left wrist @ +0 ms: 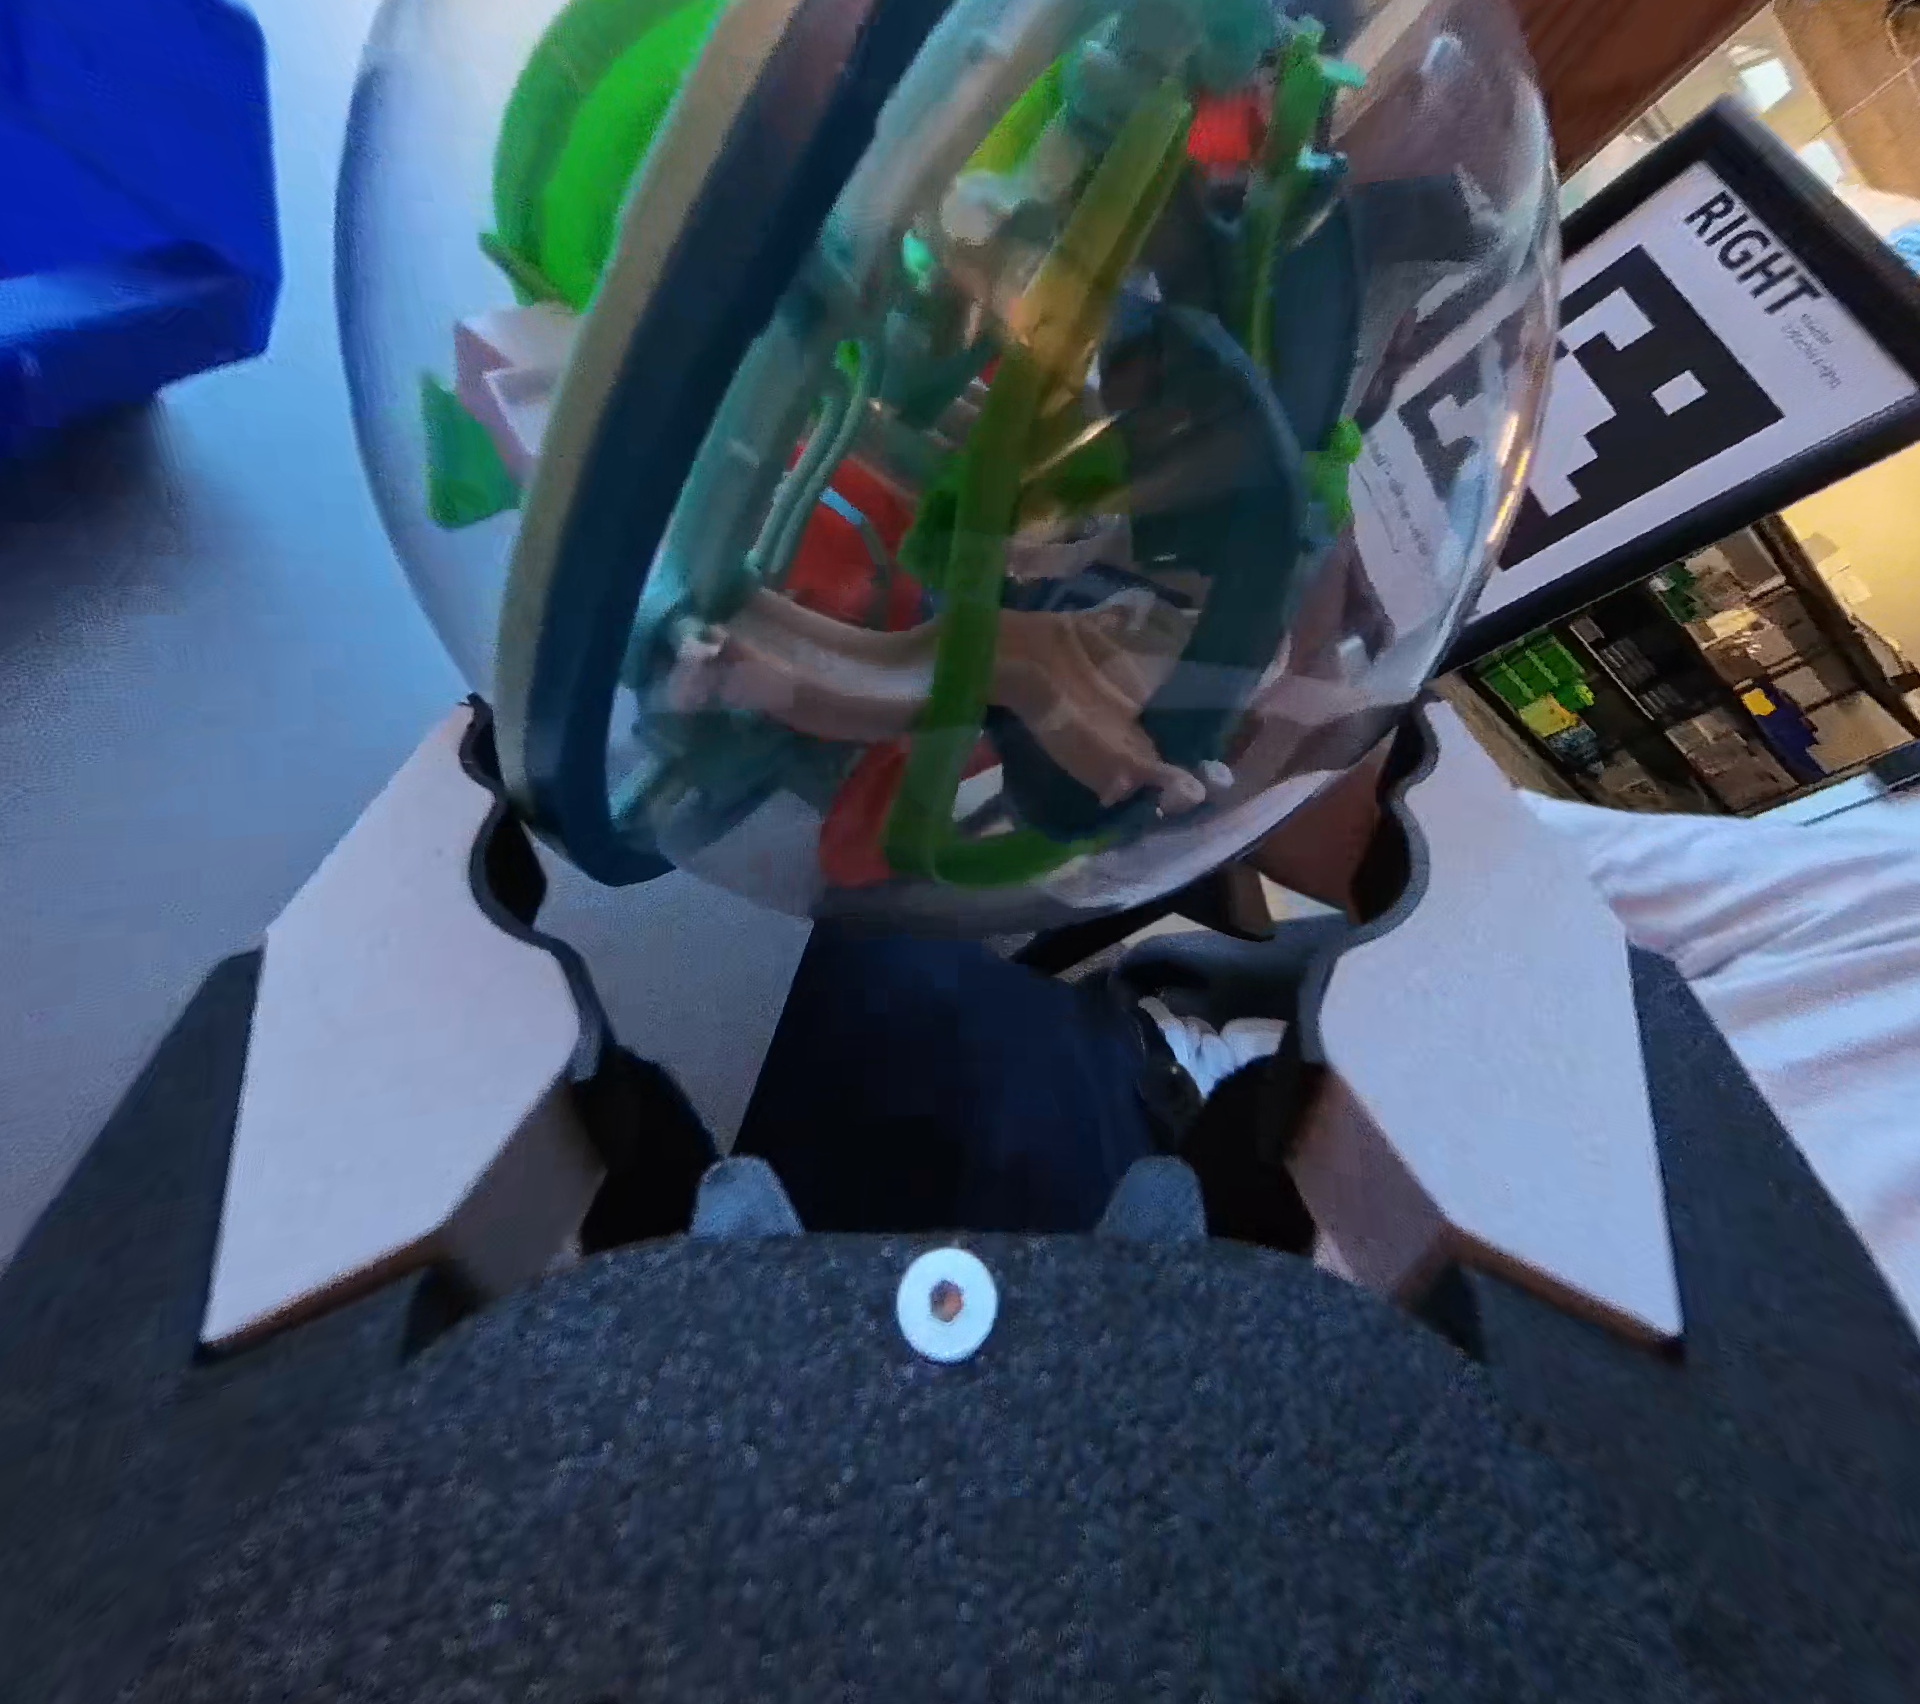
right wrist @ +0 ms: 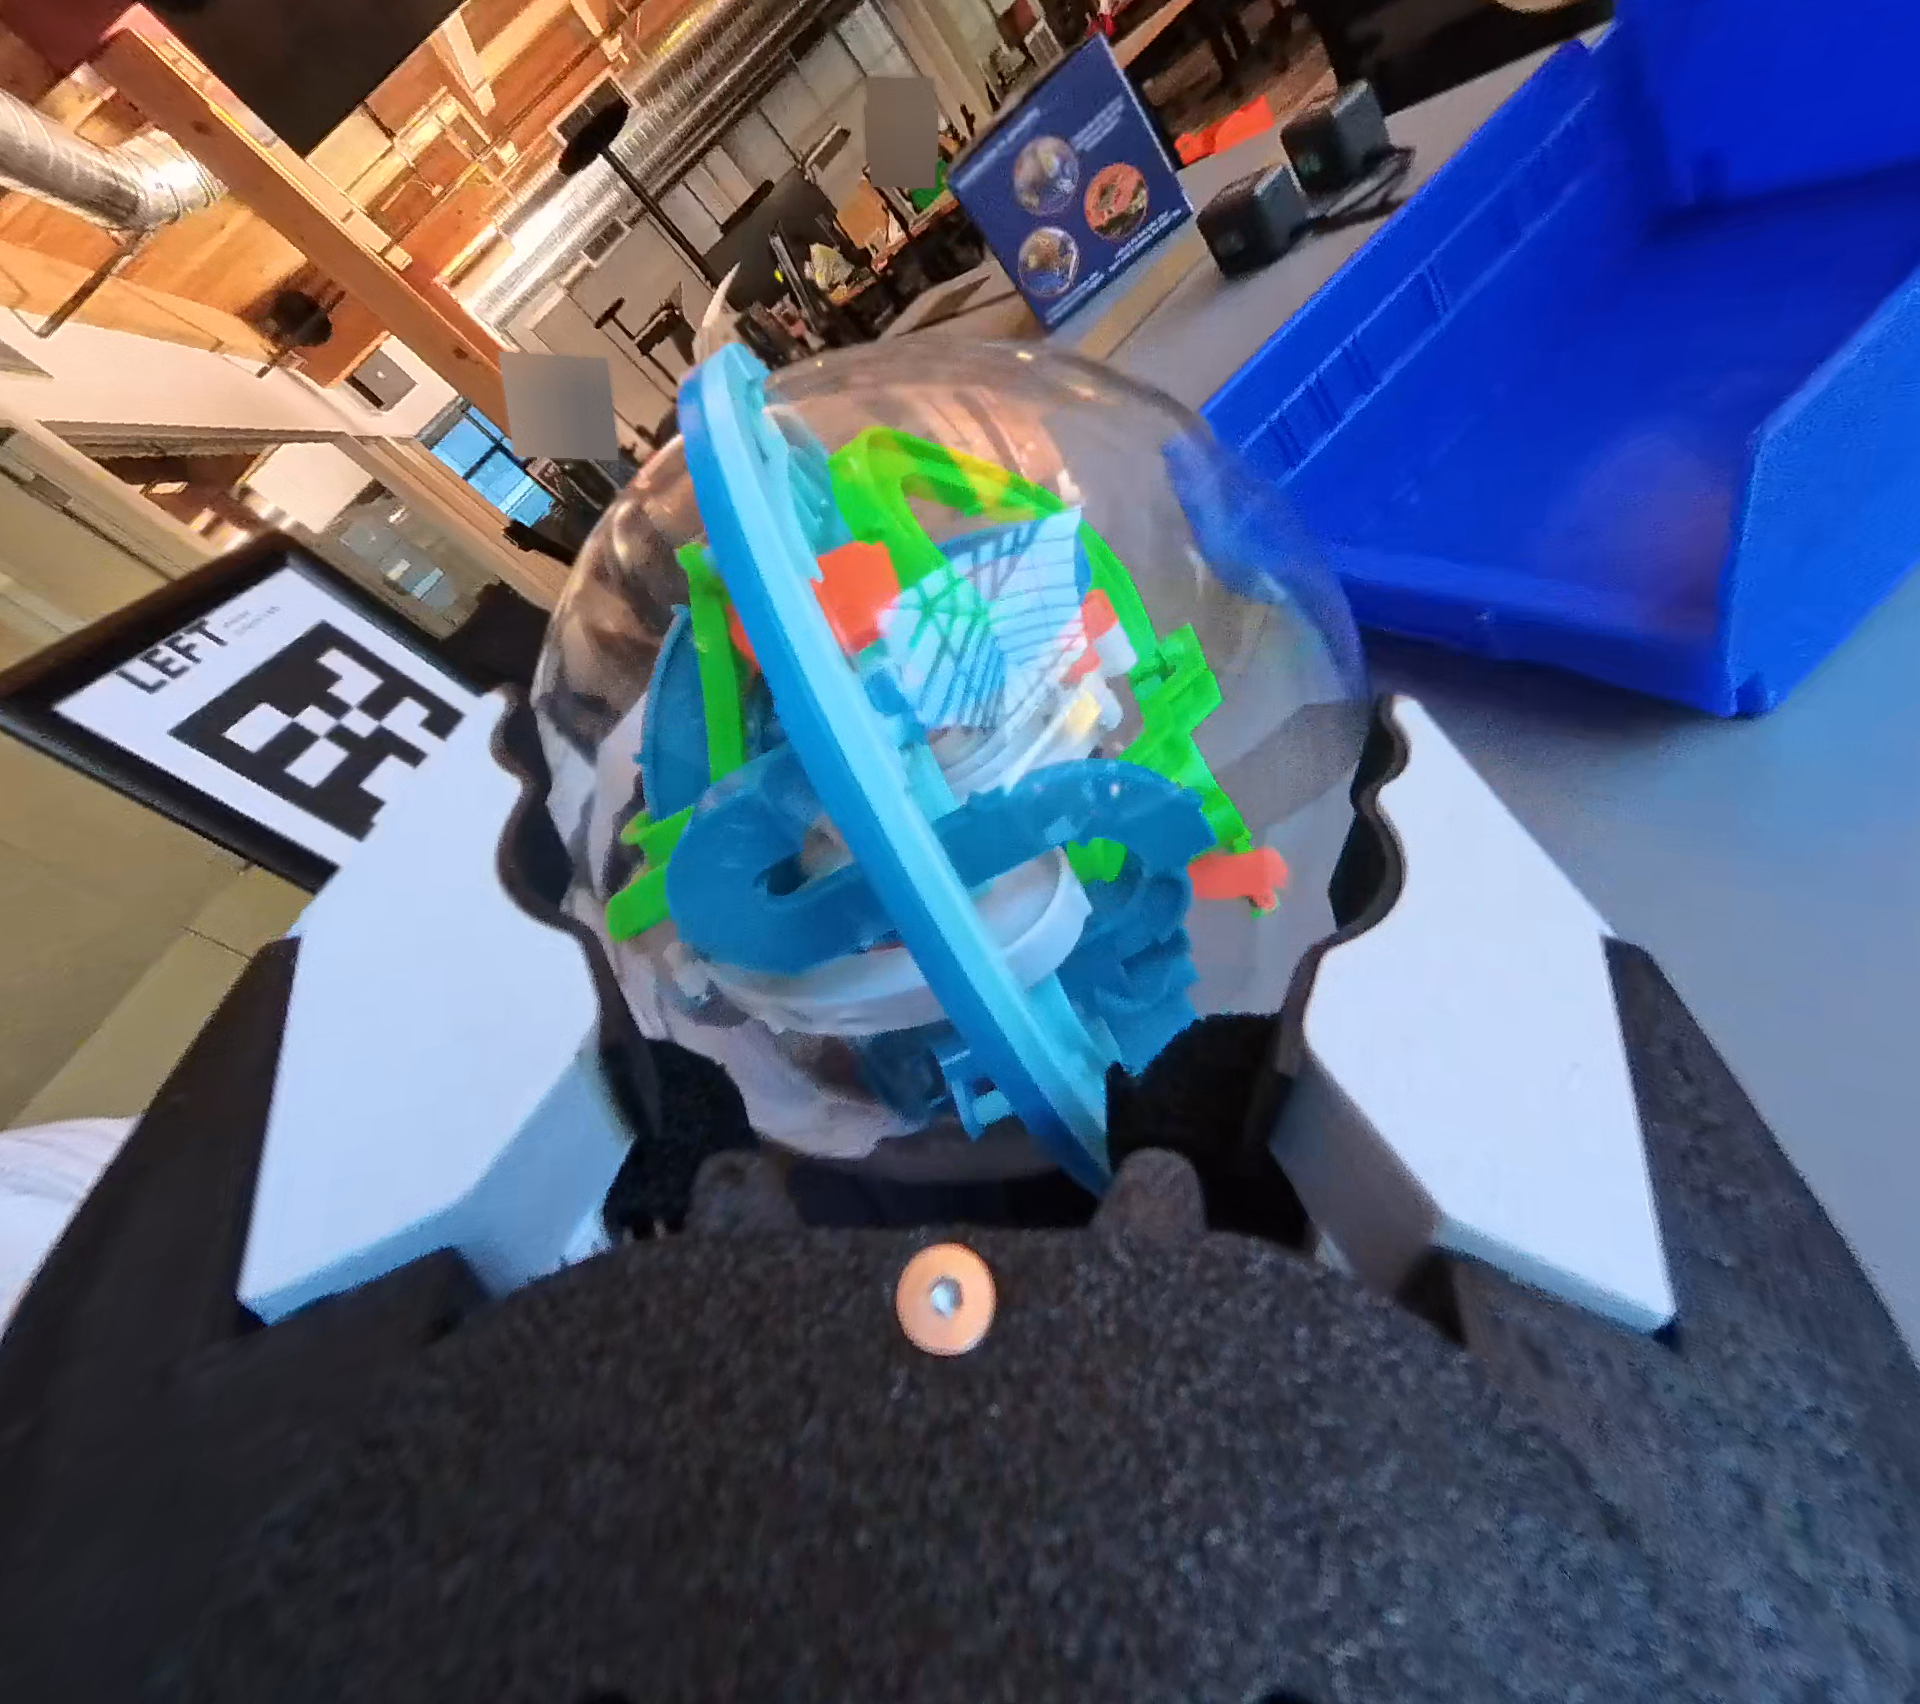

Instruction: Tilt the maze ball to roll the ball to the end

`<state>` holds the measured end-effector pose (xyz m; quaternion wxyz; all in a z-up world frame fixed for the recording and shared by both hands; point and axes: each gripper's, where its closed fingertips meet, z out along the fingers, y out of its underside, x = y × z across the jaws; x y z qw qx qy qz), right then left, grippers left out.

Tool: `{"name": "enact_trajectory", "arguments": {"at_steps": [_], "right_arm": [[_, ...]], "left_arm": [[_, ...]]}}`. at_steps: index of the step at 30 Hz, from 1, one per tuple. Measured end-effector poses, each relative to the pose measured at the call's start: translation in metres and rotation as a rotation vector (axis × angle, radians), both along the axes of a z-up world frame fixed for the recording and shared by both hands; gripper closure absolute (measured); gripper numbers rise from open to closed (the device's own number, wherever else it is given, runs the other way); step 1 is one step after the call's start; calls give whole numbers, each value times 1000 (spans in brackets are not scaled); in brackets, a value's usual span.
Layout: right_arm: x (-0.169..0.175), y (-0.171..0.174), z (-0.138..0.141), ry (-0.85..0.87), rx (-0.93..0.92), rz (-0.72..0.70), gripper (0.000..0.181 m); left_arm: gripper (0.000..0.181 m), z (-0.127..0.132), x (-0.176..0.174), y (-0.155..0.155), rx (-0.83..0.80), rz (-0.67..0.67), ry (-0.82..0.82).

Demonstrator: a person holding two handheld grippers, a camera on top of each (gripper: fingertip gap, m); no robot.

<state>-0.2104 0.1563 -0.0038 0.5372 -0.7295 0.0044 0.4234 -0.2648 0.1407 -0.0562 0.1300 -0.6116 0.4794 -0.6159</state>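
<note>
The maze ball (left wrist: pixel 935 324) is a clear sphere with a rim around its middle and green, blue, red and white tracks inside. It is held up tilted, its rim running slantwise in both views. My left gripper (left wrist: pixel 940 771) is shut on its near lower part, with fingertips (left wrist: pixel 488 781) touching both sides. My right gripper (right wrist: pixel 945 781) is shut on the maze ball (right wrist: pixel 935 771) from the opposite side, and the sphere sits deep between its fingers (right wrist: pixel 1382 781). I cannot pick out the small ball among the tracks.
A blue bin (right wrist: pixel 1558 407) stands on the grey table (right wrist: pixel 1662 875) beside the ball, and it shows in the left wrist view (left wrist: pixel 104 148). A blue box (right wrist: pixel 1070 179) and small black cubes (right wrist: pixel 1257 215) sit farther back. Each gripper's marker board shows in the other's view (left wrist: pixel 1662 387) (right wrist: pixel 270 719).
</note>
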Motion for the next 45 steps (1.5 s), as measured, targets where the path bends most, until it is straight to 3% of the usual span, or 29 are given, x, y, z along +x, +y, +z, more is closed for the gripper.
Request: {"name": "enact_trajectory", "arguments": {"at_steps": [3, 6, 10, 15, 20, 25, 29, 32, 37, 41, 45], "right_arm": [[0, 8, -24, 44, 7, -26, 31], [-6, 12, -38, -13, 48, 7, 27], [-8, 12, -41, -20, 59, 16, 27], [1, 11, -29, -110, 260, -70, 28], [-9, 12, -45, -198, 179, -12, 27], [-9, 20, -37, -224, 172, -24, 39], [-14, 7, -30, -416, 241, -59, 37], [-9, -9, -47, -679, 154, -132, 28], [-11, -14, -81, -905, 149, -269, 27], [-8, -12, -87, -928, 95, -232, 26], [2, -13, -89, -893, 12, -143, 27]], "left_arm": [[25, -27, 0, -3, -62, 34, 39], [25, -45, -3, -4, -22, 41, 85], [26, -50, -5, -5, -25, 40, 97], [38, -53, -4, 0, -107, 70, 94], [39, -53, -7, 3, -108, 88, 94], [39, -53, -9, 7, -198, 126, 103], [40, -51, -9, 13, -272, 145, 90], [40, -51, -9, 13, -282, 153, 94], [40, -50, -6, 11, -308, 186, 114], [42, -53, -4, 5, -282, 188, 141], [47, -52, -8, 0, -237, 105, 156]]}}
